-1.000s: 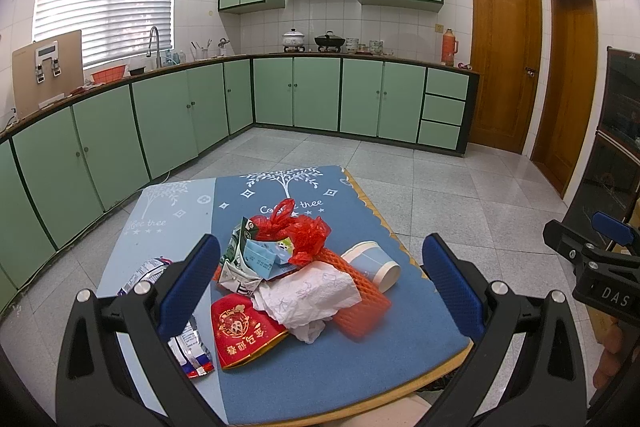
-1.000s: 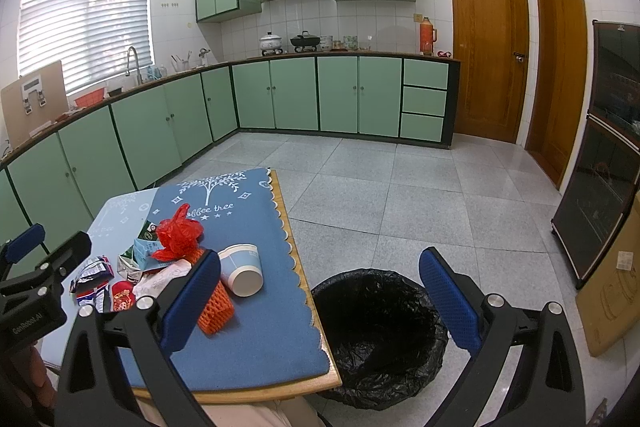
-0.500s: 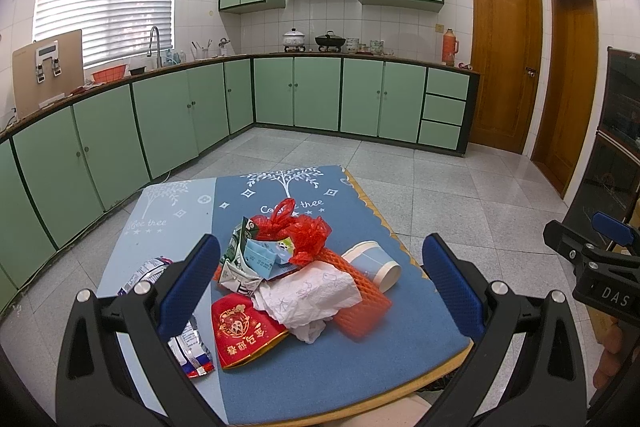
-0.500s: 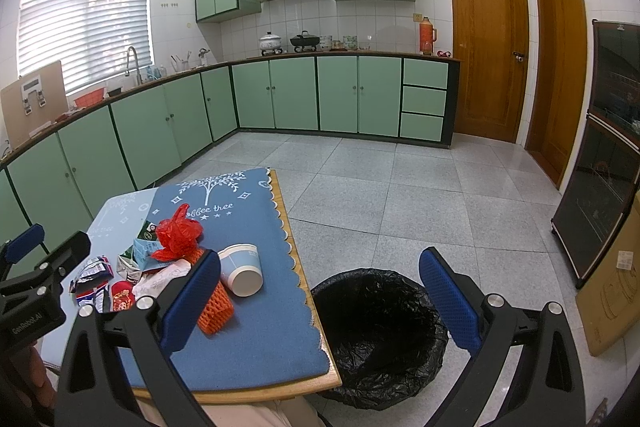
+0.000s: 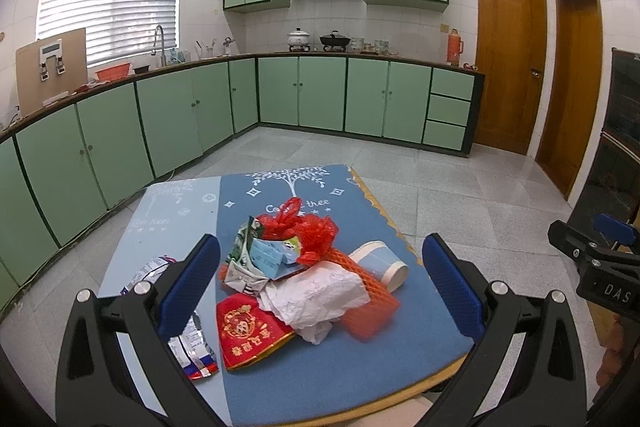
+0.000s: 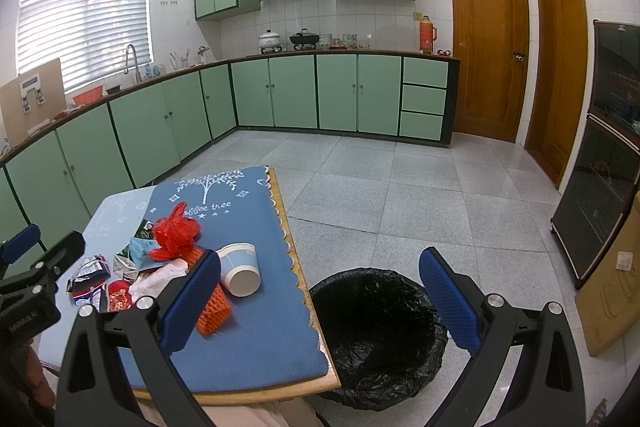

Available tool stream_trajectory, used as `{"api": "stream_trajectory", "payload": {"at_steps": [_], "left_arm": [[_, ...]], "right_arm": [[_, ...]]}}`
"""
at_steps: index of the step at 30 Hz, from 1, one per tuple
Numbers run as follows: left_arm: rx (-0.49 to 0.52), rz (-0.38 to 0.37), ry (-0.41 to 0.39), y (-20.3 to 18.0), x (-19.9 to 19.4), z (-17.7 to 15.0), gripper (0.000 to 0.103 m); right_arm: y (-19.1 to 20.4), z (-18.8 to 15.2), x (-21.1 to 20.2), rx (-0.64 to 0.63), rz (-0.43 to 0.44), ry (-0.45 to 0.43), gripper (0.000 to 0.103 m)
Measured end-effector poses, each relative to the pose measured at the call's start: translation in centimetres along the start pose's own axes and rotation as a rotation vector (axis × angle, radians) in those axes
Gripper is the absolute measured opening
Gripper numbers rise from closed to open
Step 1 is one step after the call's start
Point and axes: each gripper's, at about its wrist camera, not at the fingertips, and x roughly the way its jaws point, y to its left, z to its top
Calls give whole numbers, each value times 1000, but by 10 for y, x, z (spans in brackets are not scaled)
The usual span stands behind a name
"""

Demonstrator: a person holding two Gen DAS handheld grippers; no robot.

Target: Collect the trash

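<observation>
A pile of trash lies on the blue table mat (image 5: 360, 379): a red plastic bag (image 5: 304, 227), a crumpled white tissue (image 5: 316, 295), an orange foam net (image 5: 368, 307), a red packet (image 5: 248, 331), a blue paper cup (image 5: 380, 263) on its side, a torn carton (image 5: 260, 255) and a foil wrapper (image 5: 192, 343). My left gripper (image 5: 320, 287) is open and empty, hovering above the pile. My right gripper (image 6: 320, 303) is open and empty, above the table edge and a bin lined with a black bag (image 6: 376, 331) on the floor beside the table.
Green kitchen cabinets (image 5: 320, 95) run along the left and back walls. Two wooden doors (image 6: 488, 47) stand at the back right. A dark glass cabinet (image 6: 612, 147) and a cardboard box (image 6: 612, 287) stand at the right. The floor is grey tile.
</observation>
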Motion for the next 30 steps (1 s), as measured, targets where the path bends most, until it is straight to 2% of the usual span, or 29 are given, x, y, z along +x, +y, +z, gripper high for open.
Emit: {"api": "stream_trajectory", "payload": {"at_steps": [5,10,21,26,30], "left_arm": [[5,53,-15,12,10,-11,98],[-3,74,-9,27,25,-24,98],[-41,142,65,62,69,-47,98],[-54,161,82,73,88,-50,98],[-64,171,112,81,100,-54,98]], "right_arm": [[5,-6,16,-19,24,18,97],[16,-12,43,-47,61,36,97],[50,-23,124,-62,198,144,82],[63,-19,156,-71,210,173,79],[77,-14,166,-93,235,171,79]]}}
